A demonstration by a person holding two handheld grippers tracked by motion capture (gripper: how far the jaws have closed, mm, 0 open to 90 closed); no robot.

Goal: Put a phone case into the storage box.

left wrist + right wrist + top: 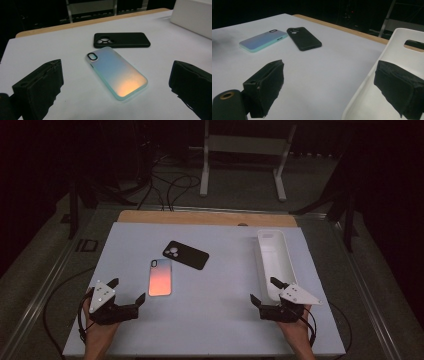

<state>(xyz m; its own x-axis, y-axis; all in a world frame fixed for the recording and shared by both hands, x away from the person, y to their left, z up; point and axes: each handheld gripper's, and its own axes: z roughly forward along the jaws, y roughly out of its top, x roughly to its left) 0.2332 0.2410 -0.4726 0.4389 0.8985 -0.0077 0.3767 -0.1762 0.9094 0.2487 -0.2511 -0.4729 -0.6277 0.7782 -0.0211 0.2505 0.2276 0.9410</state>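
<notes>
**Left hand-held gripper lined up on the gradient phone case**

Hand-held gripper on the left (126, 290) rests low on the white worktop (220, 320) with its jaws spread wide and nothing between them. The right hand-held gripper (263, 290) is also spread and empty, beside the near end of the long white plastic tray (285, 252).

The likely step is to pick up the glossy phone case with the blue-to-orange gradient back (116, 72). It lies flat just ahead of the left gripper, left of the tray and well apart from it. To do this well, I judge the jaws should come over the case across its short width, near the middle, and close on the two long edges; the case is thin and smooth, so a low, level approach is safer.

In the high view its long axis runs away from the person, nearly parallel to the tray, with the camera opening at the far end. The matte black phone case (185, 254) lies just behind it, turned slanted, close to its far end.
</notes>
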